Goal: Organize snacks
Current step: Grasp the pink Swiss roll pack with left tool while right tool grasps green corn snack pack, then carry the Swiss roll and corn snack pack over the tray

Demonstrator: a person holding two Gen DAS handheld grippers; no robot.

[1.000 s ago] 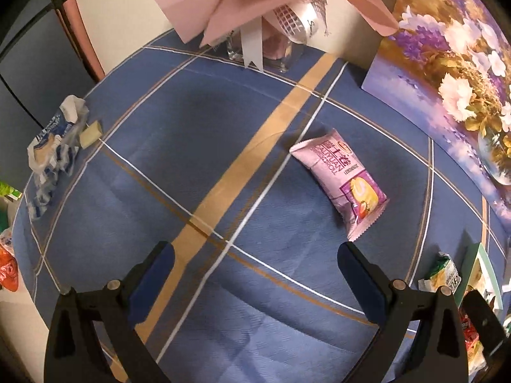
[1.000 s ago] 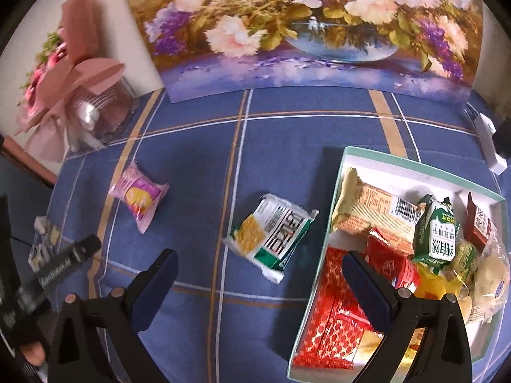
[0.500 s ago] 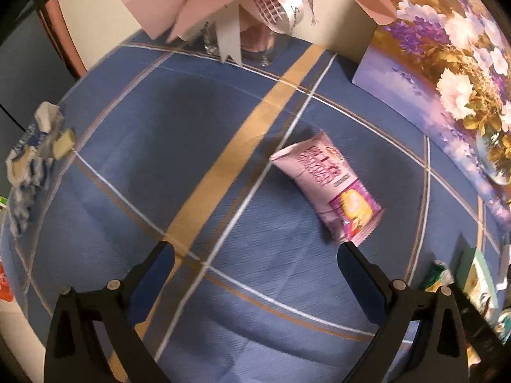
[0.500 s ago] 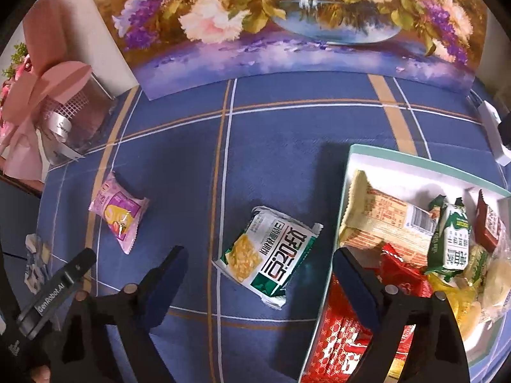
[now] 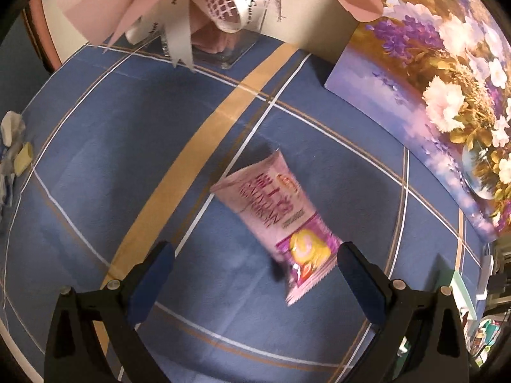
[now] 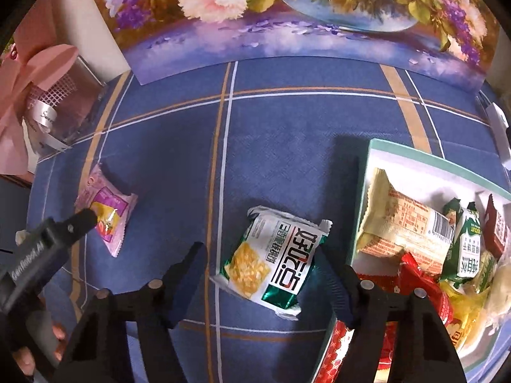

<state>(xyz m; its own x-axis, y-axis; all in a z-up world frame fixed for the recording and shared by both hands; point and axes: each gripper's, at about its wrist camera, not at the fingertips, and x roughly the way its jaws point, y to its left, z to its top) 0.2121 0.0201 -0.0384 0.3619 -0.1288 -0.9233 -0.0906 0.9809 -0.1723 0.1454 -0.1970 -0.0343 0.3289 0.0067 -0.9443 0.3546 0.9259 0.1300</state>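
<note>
A pink snack packet [image 5: 278, 220] lies flat on the blue checked tablecloth [image 5: 127, 146]. My left gripper [image 5: 255, 258] is open just above it, with the packet's lower end between the fingers, close to the right one. A green-and-white cracker packet [image 6: 274, 261] lies between the fingers of my right gripper [image 6: 260, 255], whose jaws are closing. The right pad is at the packet's edge and a gap remains on the left. Beside it stands a white box [image 6: 418, 156] with several snacks in it. In the right wrist view the pink packet [image 6: 108, 210] lies at the left.
A flower painting [image 6: 287, 16] leans against the wall at the back. A pink bouquet in a clear holder [image 5: 210, 22] stands at the back left. Crumpled wrappers [image 5: 11, 146] lie at the cloth's left edge. A person's hand [image 6: 38, 344] holds the left tool.
My left gripper moved toward the pink packet, which now sits between its fingers. My right gripper came down over the green-and-white packet and its jaws narrowed.
</note>
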